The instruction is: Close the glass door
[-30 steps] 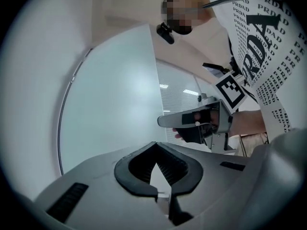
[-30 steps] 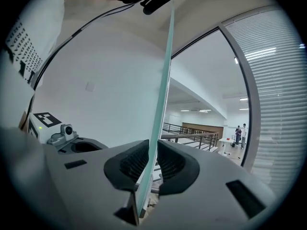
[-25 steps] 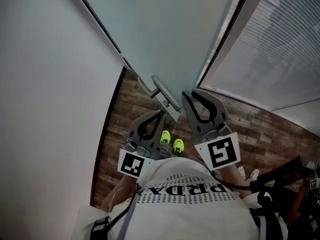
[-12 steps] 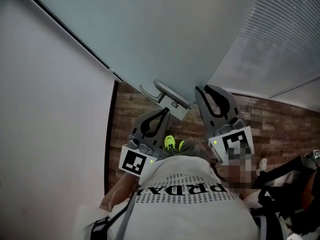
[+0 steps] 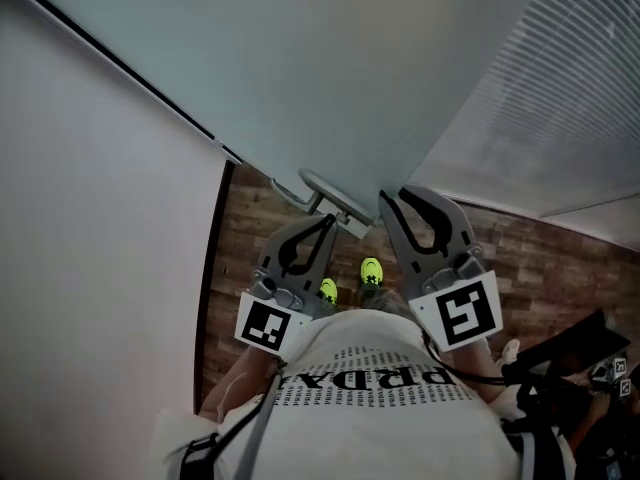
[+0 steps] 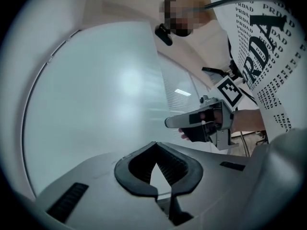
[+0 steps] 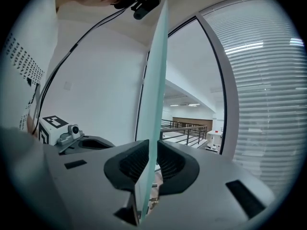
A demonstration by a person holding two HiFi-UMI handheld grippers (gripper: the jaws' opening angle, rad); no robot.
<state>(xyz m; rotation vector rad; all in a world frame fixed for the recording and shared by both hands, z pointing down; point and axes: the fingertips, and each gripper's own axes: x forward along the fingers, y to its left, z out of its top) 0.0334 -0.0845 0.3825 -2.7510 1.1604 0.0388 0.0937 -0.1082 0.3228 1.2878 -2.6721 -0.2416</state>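
I hold the glass door (image 5: 330, 78) by its free edge: the right gripper (image 5: 390, 203) has its jaws pressed onto the pane, the glass filling the narrow slot between the pads. The left gripper (image 5: 323, 226) hangs just below the lever handle (image 5: 326, 199), its jaw tips together and nothing between them.

Over the last second the frosted pane has swung across the head view. It now covers the dark frame line that showed between it and the blinds (image 5: 565, 98). One of the bright shoes (image 5: 371, 268) has stepped forward on the wooden floor (image 5: 560, 258), so I judge that I am walking the door round.

The right gripper view shows the door is not yet shut. A strip of hallway with railings is open between the door's edge and the door frame (image 7: 229, 128). I judge the swing well under way, with the last stretch to the frame left.
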